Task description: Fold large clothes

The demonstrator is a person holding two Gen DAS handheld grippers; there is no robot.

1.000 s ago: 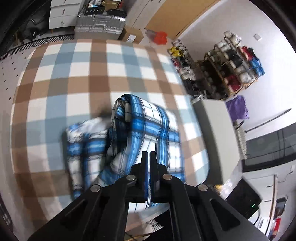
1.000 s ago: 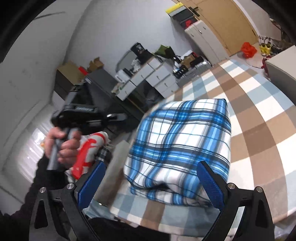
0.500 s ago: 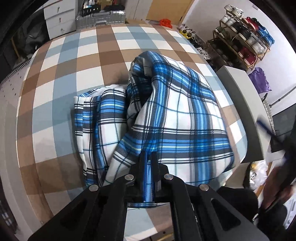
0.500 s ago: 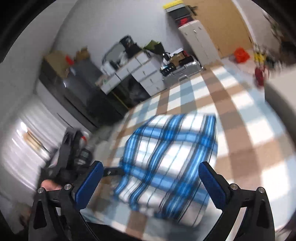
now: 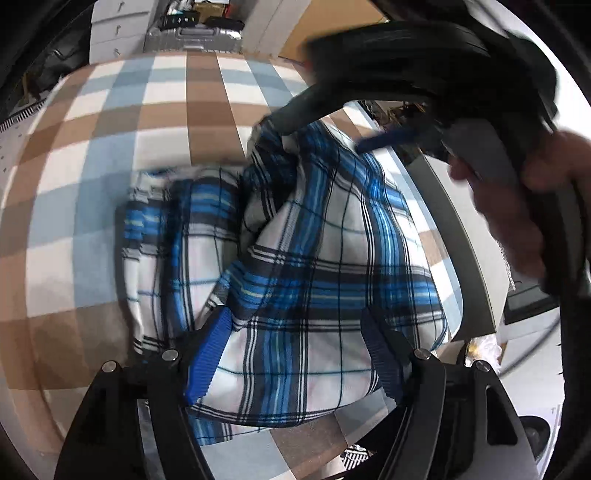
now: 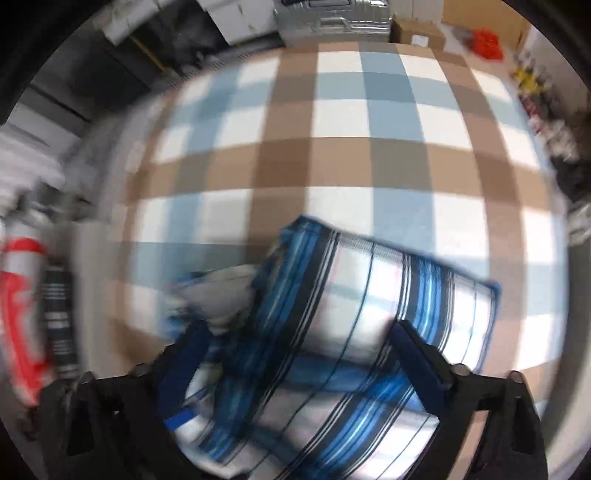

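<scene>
- Brown, blue and white checked bedding (image 5: pixel 110 155) covered the bed; a silver suitcase (image 5: pixel 192 35) stood at its far end
- the folded blue plaid garment (image 5: pixel 314 266) lay bunched at the near edge
- the left hand-held gripper (image 5: pixel 295 354) had just been opening, jaws spread either side of the cloth
- the right hand-held gripper (image 6: pixel 299 365), blurred, had just been narrowing yet stood spread over the garment's far part; a hand (image 5: pixel 517 206) gripped it.

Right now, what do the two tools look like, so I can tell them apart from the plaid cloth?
Both are matte black plastic frames with silver screw heads. The left tool carries ribbed blue pads on its two fingers. The right tool has the same black build with darker blue pads, blurred here. In the left wrist view it appears as a black body with a grey handle. No cables or markings show.
</scene>
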